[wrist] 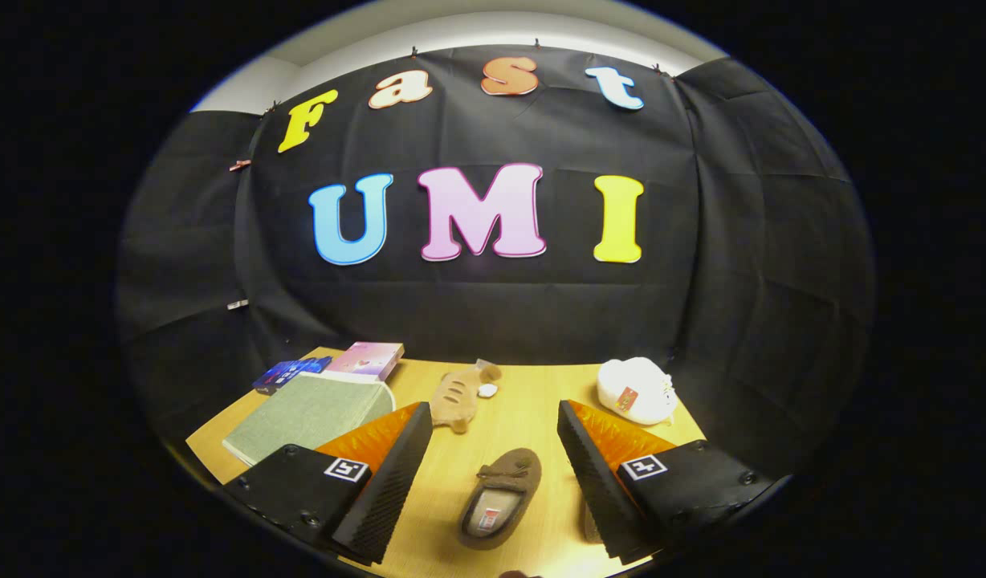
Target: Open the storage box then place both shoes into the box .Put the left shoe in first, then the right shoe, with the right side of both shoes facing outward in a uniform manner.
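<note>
A wooden table (533, 401) fronts black cloth walls. The gripper (493, 490) gapes wide, holding nothing. Between its fingers at lower centre lies a brown slipper (501, 498), long axis tilted, toe toward upper right. The grey storage box (308, 413) sits closed, left.

Storage box (312, 417) part hidden behind 1 finger (380, 490) (near corner).

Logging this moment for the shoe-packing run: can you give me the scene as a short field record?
gripper: fingers open, holding nothing
near shoe: brown, on the table between the fingers
far shoe: tan, beyond the fingers
storage box: grey-green, lid shut, beside the near finger's far side
white plush item: across the table
small boxes: behind the storage box
</note>
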`<control>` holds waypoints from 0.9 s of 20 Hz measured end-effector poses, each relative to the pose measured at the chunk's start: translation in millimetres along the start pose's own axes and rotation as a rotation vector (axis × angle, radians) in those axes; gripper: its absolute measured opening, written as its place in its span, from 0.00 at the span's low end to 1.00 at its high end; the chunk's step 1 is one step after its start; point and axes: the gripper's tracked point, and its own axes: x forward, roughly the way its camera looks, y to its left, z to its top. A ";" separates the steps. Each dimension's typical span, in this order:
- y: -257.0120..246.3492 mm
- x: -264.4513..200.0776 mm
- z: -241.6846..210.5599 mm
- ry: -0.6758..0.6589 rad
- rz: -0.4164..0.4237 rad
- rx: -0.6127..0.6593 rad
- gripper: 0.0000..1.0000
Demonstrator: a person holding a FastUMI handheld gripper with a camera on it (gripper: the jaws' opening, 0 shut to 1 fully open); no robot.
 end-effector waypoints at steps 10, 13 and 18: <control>99.3 22.6 -67.1 0.283 0.407 0.222 0.99; 127.3 18.8 -96.5 0.411 0.548 0.301 0.98; 163.0 15.1 -139.0 0.619 0.728 0.529 0.99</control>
